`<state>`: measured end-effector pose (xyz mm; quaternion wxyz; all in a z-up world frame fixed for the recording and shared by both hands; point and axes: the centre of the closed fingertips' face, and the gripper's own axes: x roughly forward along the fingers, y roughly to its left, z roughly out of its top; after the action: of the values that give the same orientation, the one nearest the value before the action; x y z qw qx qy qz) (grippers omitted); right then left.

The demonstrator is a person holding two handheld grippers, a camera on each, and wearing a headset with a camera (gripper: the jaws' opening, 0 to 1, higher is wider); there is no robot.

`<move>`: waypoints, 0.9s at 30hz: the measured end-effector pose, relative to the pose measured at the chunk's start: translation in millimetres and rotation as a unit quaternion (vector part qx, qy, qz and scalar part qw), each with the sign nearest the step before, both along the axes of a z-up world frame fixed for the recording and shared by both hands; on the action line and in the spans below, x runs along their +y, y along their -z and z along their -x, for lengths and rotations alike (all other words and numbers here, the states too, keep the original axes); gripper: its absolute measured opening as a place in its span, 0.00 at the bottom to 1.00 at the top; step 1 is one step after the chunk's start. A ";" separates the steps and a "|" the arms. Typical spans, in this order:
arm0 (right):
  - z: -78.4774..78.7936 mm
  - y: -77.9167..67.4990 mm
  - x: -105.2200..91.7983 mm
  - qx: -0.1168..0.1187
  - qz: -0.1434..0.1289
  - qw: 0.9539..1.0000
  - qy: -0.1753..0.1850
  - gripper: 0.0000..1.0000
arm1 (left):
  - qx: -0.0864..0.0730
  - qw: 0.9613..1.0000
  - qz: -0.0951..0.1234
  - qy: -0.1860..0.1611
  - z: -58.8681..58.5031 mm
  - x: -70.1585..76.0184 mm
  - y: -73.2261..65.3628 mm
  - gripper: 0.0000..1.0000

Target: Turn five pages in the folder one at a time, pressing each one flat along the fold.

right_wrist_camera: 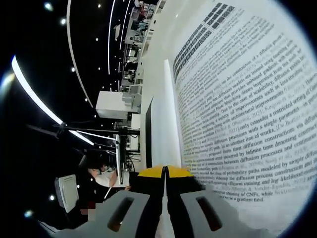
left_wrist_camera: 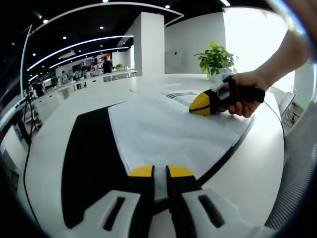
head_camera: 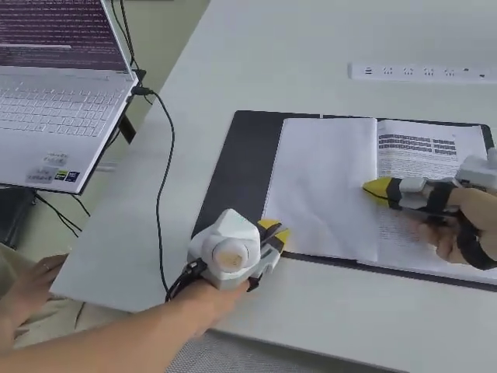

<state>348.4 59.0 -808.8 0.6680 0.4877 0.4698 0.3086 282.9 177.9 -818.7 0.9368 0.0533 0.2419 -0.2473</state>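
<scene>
Right gripper, its 2 jaws pressed together, touches the printed page beside the fold, while left gripper, jaws a narrow slit apart, sits at the near edge of the blank page.

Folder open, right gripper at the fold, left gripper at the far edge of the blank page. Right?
Not quite: the left gripper sits at the near edge of the blank page, per the head view. The folder is open, right gripper at the fold.
</scene>
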 end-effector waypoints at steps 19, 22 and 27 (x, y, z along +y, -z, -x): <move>117.2 -0.6 12.7 0.015 -0.013 0.997 -0.075 0.00 | 0.005 1.000 -0.002 0.007 -0.4 -0.1 0.2 0.08; 136.4 1.7 13.9 0.024 -0.010 0.996 -0.091 0.00 | 0.007 1.000 -0.001 0.004 -0.2 0.0 0.1 0.08; 148.3 -10.2 14.4 0.019 -0.033 0.996 -0.080 0.00 | 0.012 1.000 -0.005 0.001 0.2 0.0 -0.8 0.08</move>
<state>200.1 73.4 -798.6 0.6155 0.4767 0.5092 0.3669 282.7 177.9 -817.9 0.9335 0.0550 0.2539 -0.2473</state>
